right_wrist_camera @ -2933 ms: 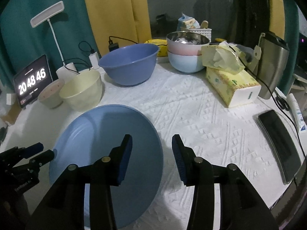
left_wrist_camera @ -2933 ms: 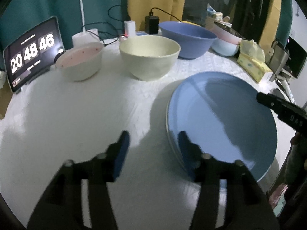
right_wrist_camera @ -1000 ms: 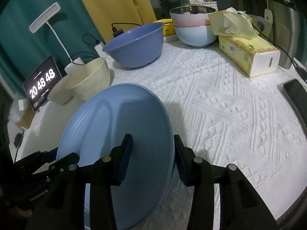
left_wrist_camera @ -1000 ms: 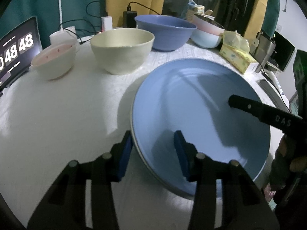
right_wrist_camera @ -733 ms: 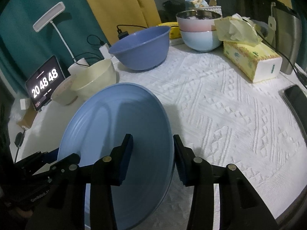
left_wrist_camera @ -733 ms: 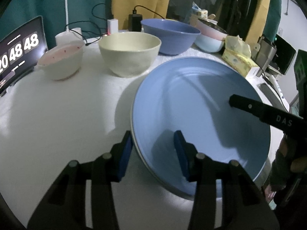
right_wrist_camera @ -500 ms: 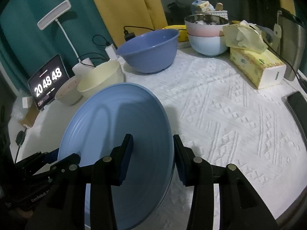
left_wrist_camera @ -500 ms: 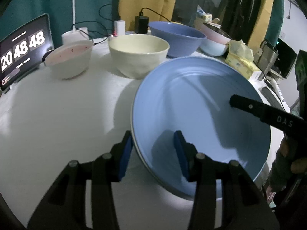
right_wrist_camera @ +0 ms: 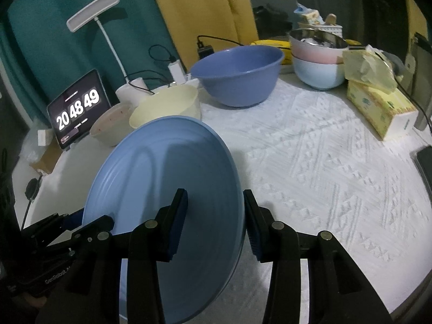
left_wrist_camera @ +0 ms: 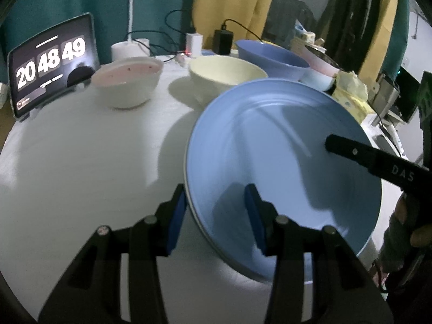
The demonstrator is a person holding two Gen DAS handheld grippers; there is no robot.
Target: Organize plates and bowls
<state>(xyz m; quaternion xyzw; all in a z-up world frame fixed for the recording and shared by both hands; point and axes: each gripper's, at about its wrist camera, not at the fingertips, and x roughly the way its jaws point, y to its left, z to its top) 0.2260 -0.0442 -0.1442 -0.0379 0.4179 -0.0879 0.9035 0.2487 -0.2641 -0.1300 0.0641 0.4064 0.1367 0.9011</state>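
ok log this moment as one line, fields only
left gripper: shut on blue plate rim | right gripper: shut on opposite rim | plate: off table, tilted | cream bowl: behind plate

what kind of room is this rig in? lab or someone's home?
Most likely a home, not a lab: a round table under a white textured tablecloth, crowded with everyday clutter, such as a tissue box, a desk lamp and a tablet clock, with curtains behind.
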